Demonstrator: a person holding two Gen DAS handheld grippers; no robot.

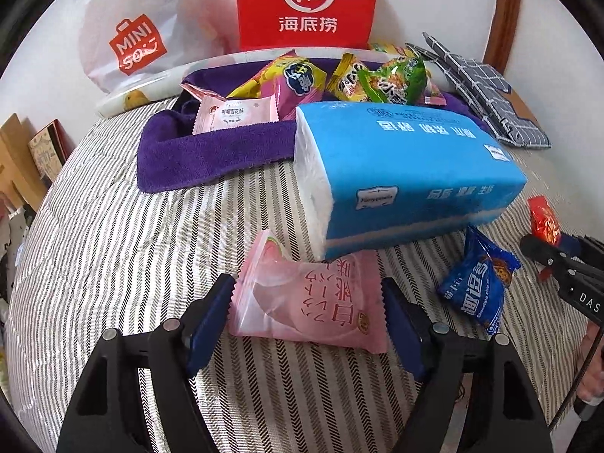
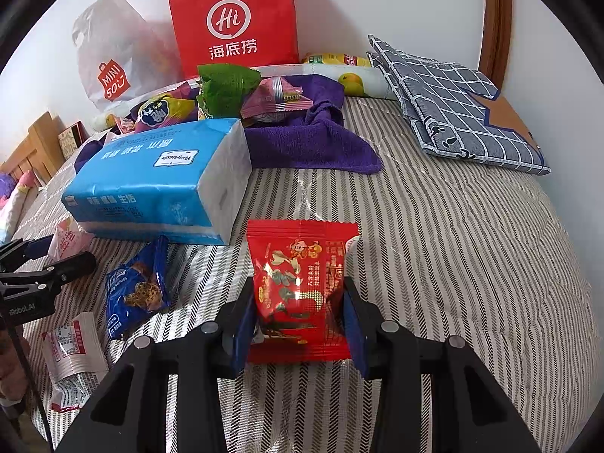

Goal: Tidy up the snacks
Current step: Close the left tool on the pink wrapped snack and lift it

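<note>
A pink snack packet (image 1: pixel 313 302) lies on the striped bedcover between the fingers of my left gripper (image 1: pixel 307 287). The jaws are open, and the pads stand right at the packet's two side edges. My right gripper (image 2: pixel 298 290) is shut on a red snack packet (image 2: pixel 302 283) and holds it upright just over the cover. A blue cookie packet (image 2: pixel 136 290) lies between the two grippers. Several more snacks sit piled on a purple towel (image 1: pixel 211 151) farther back. The right gripper (image 1: pixel 543 249) with its red packet (image 1: pixel 543 219) shows at the right edge of the left wrist view.
A big blue tissue pack (image 1: pixel 407 173) lies just beyond the pink packet, partly on the towel. A red paper bag (image 1: pixel 307 3) and a white Miniso bag (image 1: pixel 128 37) stand against the wall. Folded checked cloth (image 2: pixel 453 113) lies at the back right. A white-and-red packet (image 2: pixel 71 347) lies at the near left.
</note>
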